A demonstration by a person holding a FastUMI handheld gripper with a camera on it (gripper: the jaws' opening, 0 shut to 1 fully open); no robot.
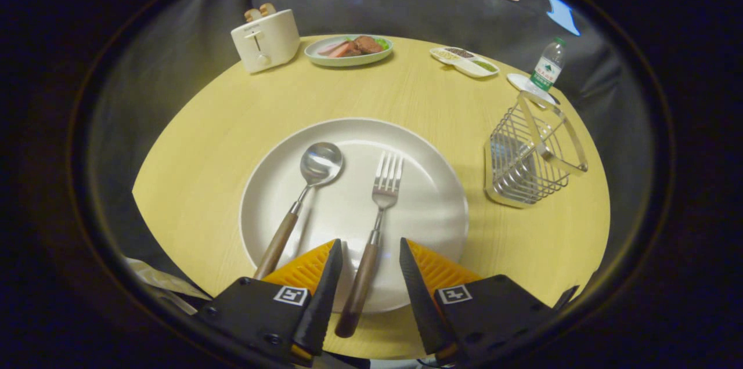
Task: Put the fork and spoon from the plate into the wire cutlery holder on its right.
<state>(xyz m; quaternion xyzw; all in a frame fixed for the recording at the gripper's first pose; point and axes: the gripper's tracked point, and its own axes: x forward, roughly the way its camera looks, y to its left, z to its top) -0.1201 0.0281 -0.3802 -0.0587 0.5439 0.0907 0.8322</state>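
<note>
Straddling the fork's (374,230) wooden handle, my tongs (370,254) stand open, neither finger touching it. I see the fork lying on the white plate (432,160) beside the spoon (303,198); the wire cutlery holder (531,157) stands on the worktop (203,143) right of the plate.

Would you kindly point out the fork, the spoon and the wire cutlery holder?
fork (385,190): gripper view, base of the tines; handle lies between the open fingers.
spoon (320,162): gripper view, the bowl.
wire cutlery holder (525,169): gripper view, its wire side.
</note>
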